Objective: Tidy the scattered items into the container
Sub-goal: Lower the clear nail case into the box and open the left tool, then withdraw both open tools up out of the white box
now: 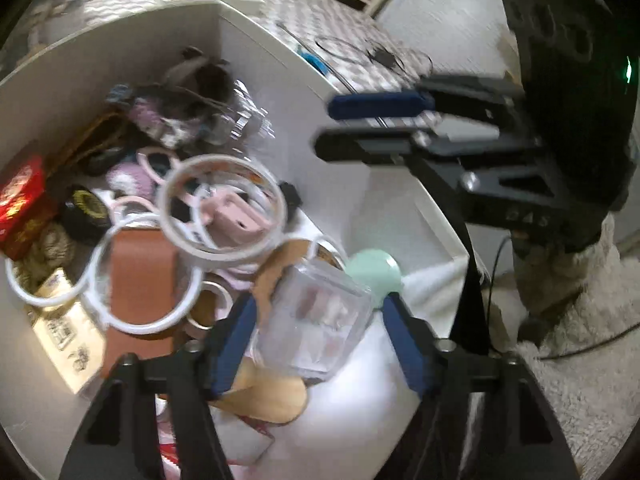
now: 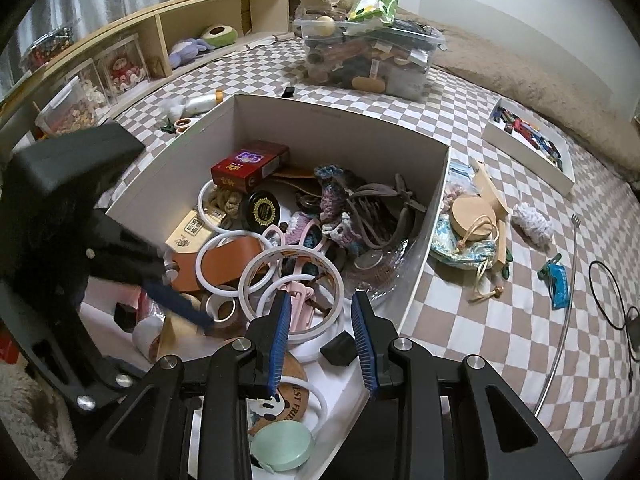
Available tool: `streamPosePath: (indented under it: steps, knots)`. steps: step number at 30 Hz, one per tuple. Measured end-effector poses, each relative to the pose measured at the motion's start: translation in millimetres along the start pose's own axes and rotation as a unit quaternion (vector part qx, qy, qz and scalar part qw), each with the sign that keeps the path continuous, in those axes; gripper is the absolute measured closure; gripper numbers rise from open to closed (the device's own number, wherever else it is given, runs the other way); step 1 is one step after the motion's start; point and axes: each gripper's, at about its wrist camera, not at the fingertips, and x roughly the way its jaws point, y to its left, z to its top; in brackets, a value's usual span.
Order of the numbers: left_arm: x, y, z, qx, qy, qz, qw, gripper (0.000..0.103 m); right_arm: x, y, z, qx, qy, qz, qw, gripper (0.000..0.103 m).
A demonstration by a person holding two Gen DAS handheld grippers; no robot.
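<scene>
One clear plastic case (image 1: 316, 316), over the white box's (image 2: 280, 120) near end between the left gripper's (image 1: 320, 320) spread jaws, pads seemingly clear: likely light, rigid, slick, crackable, best pinched across flat sides; right gripper (image 2: 320, 320) part-spread, empty.

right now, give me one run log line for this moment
left gripper: jaws open around clear plastic case, over white box | right gripper: jaws part open, empty, over box | left outside: blue clip
</scene>
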Motion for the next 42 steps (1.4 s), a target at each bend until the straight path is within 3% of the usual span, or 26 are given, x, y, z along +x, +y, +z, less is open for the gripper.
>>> streamPosePath:
  steps: [5, 14, 16, 21, 26, 33, 38, 42]
  knots:
    - [-11, 5, -6, 0.002, -0.014, 0.045, 0.9989, 0.037, 0, 1, 1, 0.001, -0.002, 0.004, 1.0, 0.072]
    - [-15, 15, -12, 0.033, -0.002, 0.129, 0.991, 0.036, -1, 7, 3, -0.004, -0.006, 0.008, 1.0, 0.072]
    - [-10, 15, -11, 0.052, 0.008, 0.151, 0.9871, 0.028, -2, 9, 3, -0.006, -0.007, 0.006, 1.0, 0.072]
    - [-5, 11, -15, 0.101, 0.042, 0.186, 0.9764, 0.027, -4, 11, 4, -0.01, -0.009, 0.006, 1.0, 0.072]
    - [7, 10, -16, 0.159, 0.079, 0.232, 0.9565, 0.026, -6, 12, 4, -0.015, -0.019, -0.018, 1.0, 0.072]
    - [25, 10, -8, 0.191, 0.134, 0.219, 0.9476, 0.026, -5, 11, 3, -0.017, -0.018, -0.015, 1.0, 0.072]
    - [35, 10, 5, 0.19, 0.14, 0.206, 0.9496, 0.026, -5, 11, 2, -0.013, -0.019, -0.011, 1.0, 0.072]
    - [34, 7, 12, 0.188, 0.12, 0.195, 0.955, 0.026, -5, 10, 1, -0.012, -0.018, -0.012, 1.0, 0.072]
